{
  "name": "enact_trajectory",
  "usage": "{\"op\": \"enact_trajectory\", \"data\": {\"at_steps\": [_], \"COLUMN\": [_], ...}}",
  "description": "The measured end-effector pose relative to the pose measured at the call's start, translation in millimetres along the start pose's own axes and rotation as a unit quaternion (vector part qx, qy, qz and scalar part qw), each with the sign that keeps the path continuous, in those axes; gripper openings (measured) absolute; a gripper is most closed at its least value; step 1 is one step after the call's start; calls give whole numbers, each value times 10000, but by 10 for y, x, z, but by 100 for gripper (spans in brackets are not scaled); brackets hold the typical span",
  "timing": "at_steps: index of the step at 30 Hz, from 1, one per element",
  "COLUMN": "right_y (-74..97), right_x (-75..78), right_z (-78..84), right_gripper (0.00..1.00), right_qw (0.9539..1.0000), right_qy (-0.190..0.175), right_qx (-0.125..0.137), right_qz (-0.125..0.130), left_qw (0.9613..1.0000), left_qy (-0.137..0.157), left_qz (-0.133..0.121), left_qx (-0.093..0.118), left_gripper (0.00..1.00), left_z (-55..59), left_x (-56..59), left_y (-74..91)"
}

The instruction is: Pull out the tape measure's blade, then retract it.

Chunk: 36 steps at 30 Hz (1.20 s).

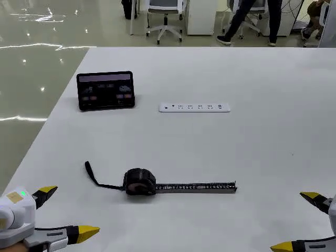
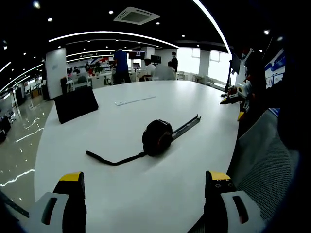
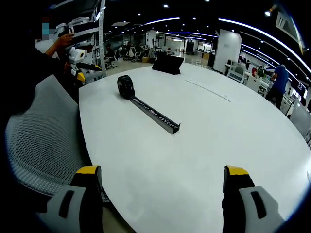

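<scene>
Tape measure (image 1: 139, 182): its round black case lies near the smooth white table's (image 1: 252, 136) near edge, with the flat marked blade (image 1: 197, 187) extended to your right. Your left gripper (image 1: 69, 210) and right gripper (image 1: 295, 220) gape wide, holding nothing.

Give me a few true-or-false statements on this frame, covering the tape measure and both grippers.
1. The tape measure has its blade pulled out, lying on the table. True.
2. The left gripper is shut on the tape measure. False: it is open and apart from the tape measure.
3. The right gripper is open and holds nothing. True.
4. The power strip lies on top of the tablet. False: it lies on the table beside the tablet, apart from it.
</scene>
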State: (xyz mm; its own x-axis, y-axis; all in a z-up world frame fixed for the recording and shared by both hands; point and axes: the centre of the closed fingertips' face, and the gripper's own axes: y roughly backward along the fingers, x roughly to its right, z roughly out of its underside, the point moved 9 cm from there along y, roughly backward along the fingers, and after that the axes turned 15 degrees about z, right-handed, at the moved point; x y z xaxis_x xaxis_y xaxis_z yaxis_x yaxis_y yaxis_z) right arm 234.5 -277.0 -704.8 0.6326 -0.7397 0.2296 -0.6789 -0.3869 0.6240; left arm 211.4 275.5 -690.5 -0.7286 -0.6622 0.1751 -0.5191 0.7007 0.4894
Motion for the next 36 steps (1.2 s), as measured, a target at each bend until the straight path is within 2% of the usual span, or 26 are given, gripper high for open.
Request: {"op": "enact_trajectory", "data": {"at_steps": [12, 21, 27, 30, 36], "right_y": [-37, -2, 15, 25, 30], "right_x": [35, 65, 78, 87, 128], "right_z": [-9, 8, 21, 10, 3], "right_gripper": [100, 100, 100, 100, 100], "right_qw": [10000, 10000, 10000, 10000, 10000], "right_qy": [11, 17, 42, -5, 56], "right_qx": [48, 35, 3, 31, 6], "right_qz": [-30, -19, -14, -16, -1], "left_qw": [10000, 10000, 9999, 9999, 10000], "left_qy": [-51, -62, -100, 33, -46], "left_qz": [42, 35, 24, 72, 28], "left_qx": [-23, -15, -84, 92, 57], "left_gripper": [100, 100, 100, 100, 100], "left_z": [-8, -24, -37, -84, -128], "left_x": [8, -10, -18, -9, -13], "left_y": [2, 14, 9, 2, -29]}}
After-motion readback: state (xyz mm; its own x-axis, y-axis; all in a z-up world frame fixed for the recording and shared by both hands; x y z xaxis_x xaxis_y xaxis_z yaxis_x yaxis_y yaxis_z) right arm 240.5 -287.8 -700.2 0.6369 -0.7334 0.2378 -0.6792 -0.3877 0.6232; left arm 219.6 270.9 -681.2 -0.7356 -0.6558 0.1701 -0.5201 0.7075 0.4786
